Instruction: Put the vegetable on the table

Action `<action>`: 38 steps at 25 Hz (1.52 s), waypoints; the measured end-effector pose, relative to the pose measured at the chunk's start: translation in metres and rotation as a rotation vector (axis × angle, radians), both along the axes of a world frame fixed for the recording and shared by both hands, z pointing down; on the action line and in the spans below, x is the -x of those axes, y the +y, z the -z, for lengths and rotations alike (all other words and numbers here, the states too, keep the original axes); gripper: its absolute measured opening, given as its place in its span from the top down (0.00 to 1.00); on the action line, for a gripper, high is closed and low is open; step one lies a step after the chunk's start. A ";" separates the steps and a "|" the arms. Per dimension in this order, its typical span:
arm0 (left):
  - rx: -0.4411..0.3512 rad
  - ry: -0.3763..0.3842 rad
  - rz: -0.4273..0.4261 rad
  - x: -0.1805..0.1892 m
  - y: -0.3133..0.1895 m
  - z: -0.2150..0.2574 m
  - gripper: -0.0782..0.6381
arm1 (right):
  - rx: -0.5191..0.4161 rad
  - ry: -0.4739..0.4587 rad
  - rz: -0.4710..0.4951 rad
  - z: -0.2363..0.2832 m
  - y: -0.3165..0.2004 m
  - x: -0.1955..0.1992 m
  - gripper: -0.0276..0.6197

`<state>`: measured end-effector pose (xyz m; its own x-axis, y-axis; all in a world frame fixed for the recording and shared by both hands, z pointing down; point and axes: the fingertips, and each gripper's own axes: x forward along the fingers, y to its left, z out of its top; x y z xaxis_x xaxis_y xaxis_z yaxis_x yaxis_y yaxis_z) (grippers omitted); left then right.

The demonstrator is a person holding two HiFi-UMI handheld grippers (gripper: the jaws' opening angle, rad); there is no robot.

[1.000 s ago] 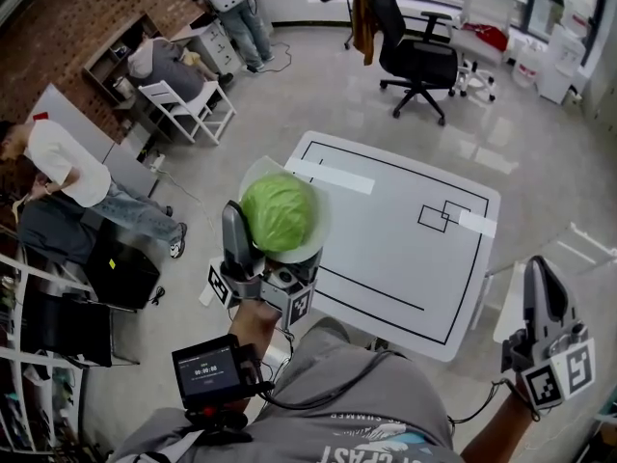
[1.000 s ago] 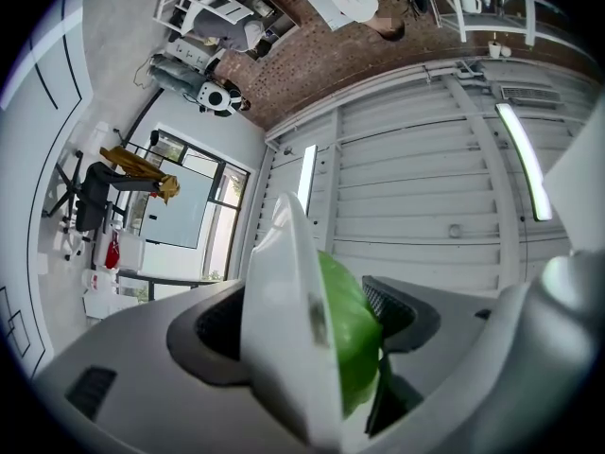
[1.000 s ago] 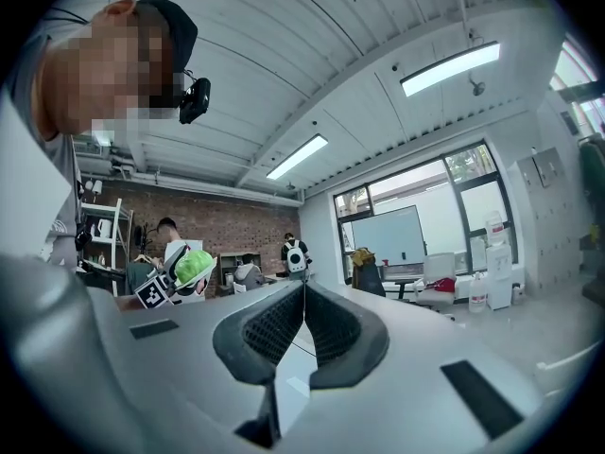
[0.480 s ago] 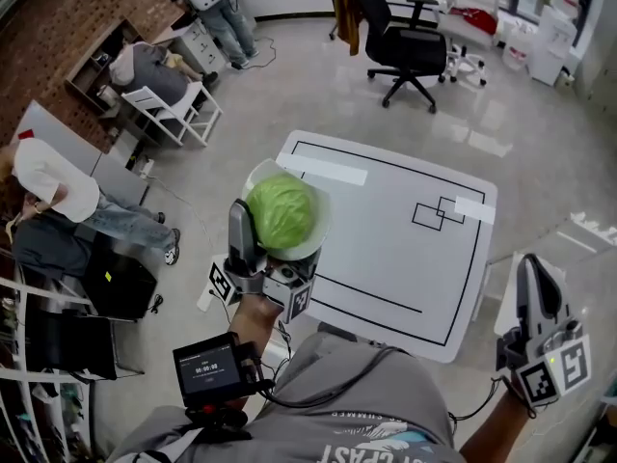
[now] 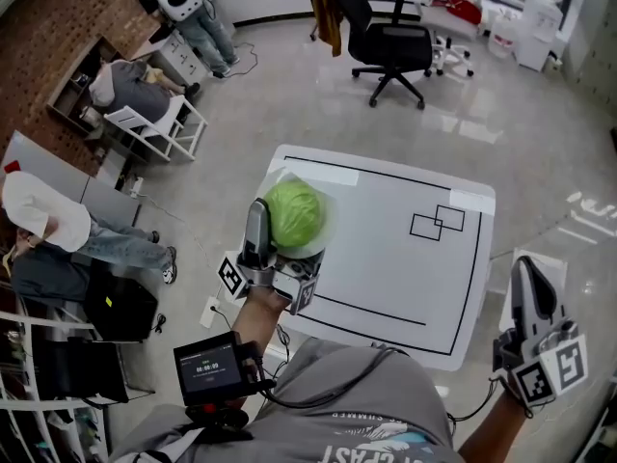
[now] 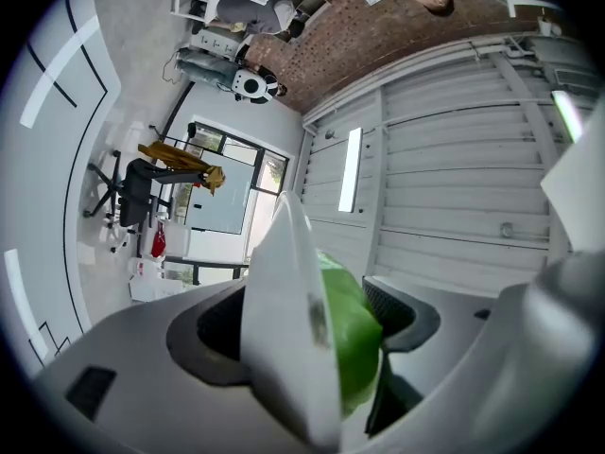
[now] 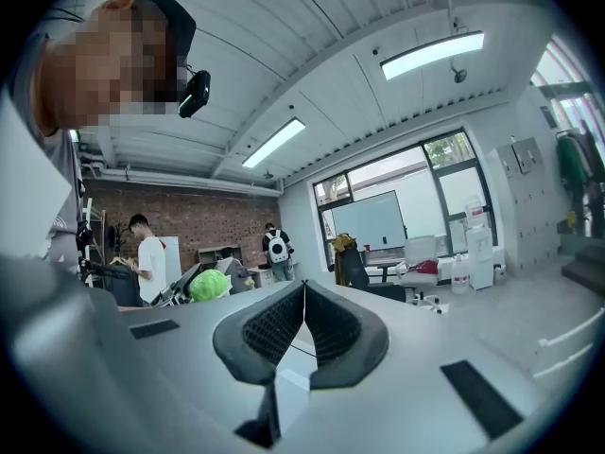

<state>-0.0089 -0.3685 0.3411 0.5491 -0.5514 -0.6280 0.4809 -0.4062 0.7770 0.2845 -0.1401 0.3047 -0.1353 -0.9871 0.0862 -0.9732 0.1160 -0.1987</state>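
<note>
Left claw (image 5: 286,234) gripping green cabbage (image 5: 292,210) over white table (image 5: 386,249), right claw (image 5: 528,283) closed, empty

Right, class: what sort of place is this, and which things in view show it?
Probably an office or lab workroom: a swivel chair, a brick wall, and a table marked with black lines.

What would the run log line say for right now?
left gripper: gripping cabbage | cabbage: above table left edge | right gripper: shut, empty
</note>
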 end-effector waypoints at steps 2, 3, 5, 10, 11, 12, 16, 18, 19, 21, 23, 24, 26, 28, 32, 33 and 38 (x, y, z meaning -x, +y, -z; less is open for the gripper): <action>0.010 -0.015 -0.023 -0.009 -0.009 -0.008 0.38 | 0.012 -0.010 -0.012 -0.005 -0.005 -0.003 0.95; 0.017 -0.021 -0.035 -0.014 -0.013 -0.014 0.38 | 0.020 -0.014 -0.017 -0.007 -0.007 -0.005 0.95; 0.028 -0.030 -0.059 -0.021 -0.024 -0.026 0.38 | 0.032 -0.021 -0.024 -0.013 -0.015 -0.006 0.95; 0.066 -0.084 -0.111 -0.039 -0.044 -0.064 0.38 | 0.062 -0.042 -0.033 -0.028 -0.034 -0.007 0.95; 0.076 -0.092 -0.120 -0.043 -0.048 -0.073 0.38 | 0.067 -0.045 -0.034 -0.030 -0.037 -0.008 0.95; 0.086 -0.101 -0.128 -0.047 -0.051 -0.081 0.38 | 0.072 -0.048 -0.036 -0.033 -0.039 -0.010 0.95; 0.121 -0.136 -0.157 -0.059 -0.061 -0.111 0.38 | 0.089 -0.058 -0.046 -0.043 -0.048 -0.012 0.95; 0.142 -0.161 -0.165 -0.061 -0.068 -0.129 0.38 | 0.096 -0.061 -0.049 -0.047 -0.052 -0.012 0.95; 0.152 -0.177 -0.169 -0.063 -0.070 -0.139 0.38 | 0.099 -0.062 -0.050 -0.048 -0.054 -0.012 0.95; 0.176 -0.216 -0.178 -0.066 -0.075 -0.160 0.38 | 0.108 -0.065 -0.052 -0.052 -0.057 -0.011 0.95; 0.203 -0.258 -0.184 -0.068 -0.077 -0.182 0.38 | 0.117 -0.067 -0.053 -0.055 -0.059 -0.011 0.95; 0.216 -0.277 -0.187 -0.069 -0.078 -0.192 0.38 | 0.121 -0.069 -0.054 -0.056 -0.059 -0.011 0.95; 0.241 -0.313 -0.193 -0.070 -0.079 -0.212 0.38 | 0.128 -0.070 -0.057 -0.058 -0.061 -0.012 0.95; 0.268 -0.349 -0.200 -0.071 -0.080 -0.230 0.38 | 0.136 -0.071 -0.060 -0.060 -0.062 -0.012 0.95; 0.302 -0.421 -0.221 -0.072 -0.078 -0.264 0.38 | 0.150 -0.074 -0.061 -0.066 -0.063 -0.012 0.95; 0.308 -0.440 -0.227 -0.073 -0.077 -0.271 0.38 | 0.152 -0.075 -0.060 -0.067 -0.063 -0.011 0.95; 0.338 -0.522 -0.257 -0.077 -0.072 -0.302 0.38 | 0.161 -0.079 -0.055 -0.071 -0.064 -0.012 0.95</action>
<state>0.0684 -0.4404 0.6434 0.8741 -0.4820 -0.0609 0.0570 -0.0227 0.9981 0.2961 -0.2039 0.3755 -0.0941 -0.9675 0.2346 -0.9579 0.0237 -0.2863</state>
